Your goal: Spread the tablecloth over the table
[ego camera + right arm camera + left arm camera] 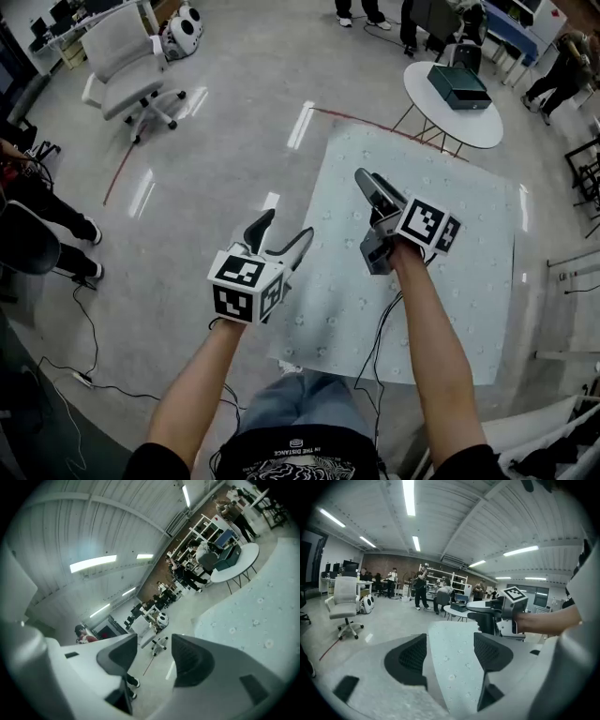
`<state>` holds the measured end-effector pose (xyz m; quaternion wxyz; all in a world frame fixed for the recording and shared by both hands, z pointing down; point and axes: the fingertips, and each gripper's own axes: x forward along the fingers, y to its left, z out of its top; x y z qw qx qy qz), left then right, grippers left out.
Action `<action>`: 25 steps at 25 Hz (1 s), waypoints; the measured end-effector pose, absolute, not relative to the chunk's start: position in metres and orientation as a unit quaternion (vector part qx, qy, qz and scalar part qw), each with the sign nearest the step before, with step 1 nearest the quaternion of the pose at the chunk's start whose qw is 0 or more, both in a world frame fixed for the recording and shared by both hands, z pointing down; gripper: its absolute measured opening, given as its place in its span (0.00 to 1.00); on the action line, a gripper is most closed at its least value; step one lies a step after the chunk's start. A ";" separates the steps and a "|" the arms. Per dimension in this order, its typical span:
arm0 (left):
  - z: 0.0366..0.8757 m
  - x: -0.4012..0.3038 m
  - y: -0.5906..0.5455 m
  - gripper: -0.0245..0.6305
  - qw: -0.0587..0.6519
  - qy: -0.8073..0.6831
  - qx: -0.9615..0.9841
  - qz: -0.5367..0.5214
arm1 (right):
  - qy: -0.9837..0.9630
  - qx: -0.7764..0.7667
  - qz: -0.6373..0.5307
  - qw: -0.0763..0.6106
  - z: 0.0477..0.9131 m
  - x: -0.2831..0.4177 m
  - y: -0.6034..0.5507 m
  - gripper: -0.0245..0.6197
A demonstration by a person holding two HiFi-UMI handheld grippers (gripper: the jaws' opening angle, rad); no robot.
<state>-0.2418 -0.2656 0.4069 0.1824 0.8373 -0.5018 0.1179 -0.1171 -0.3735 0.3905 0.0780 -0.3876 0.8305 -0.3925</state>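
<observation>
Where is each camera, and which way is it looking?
Head view: on the person's head, looking down at the tablecloth; both arms, the left gripper and the right gripper show.
Left gripper view: on the left gripper, looking along its open jaws across the tablecloth; the right gripper shows.
Right gripper view: on the right gripper, tilted, looking past its open jaws at the floor and a white chair.
Shared: all three show the tablecloth and the round table.

We count two grippers, the left gripper (286,228) and the right gripper (367,175). We count one tablecloth (469,281), one round table (427,103), one box (459,86) and one chair (127,61). Several people (47,216) stand at the edges, too cropped for us to count.
</observation>
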 end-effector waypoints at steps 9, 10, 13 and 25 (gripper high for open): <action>0.375 -0.201 -0.231 0.53 0.174 -0.477 0.855 0.103 | 0.841 -0.434 -0.316 0.072 0.333 -0.063 -0.294 0.37; 0.372 -0.194 -0.227 0.53 0.173 -0.475 0.857 0.101 | 0.841 -0.439 -0.308 0.070 0.330 -0.056 -0.285 0.37; 0.365 -0.171 -0.216 0.53 0.172 -0.471 0.860 0.094 | 0.844 -0.450 -0.286 0.061 0.322 -0.033 -0.259 0.38; 0.378 -0.025 -0.125 0.53 0.199 -0.477 0.853 0.071 | 0.836 -0.464 -0.287 0.054 0.355 0.116 -0.131 0.38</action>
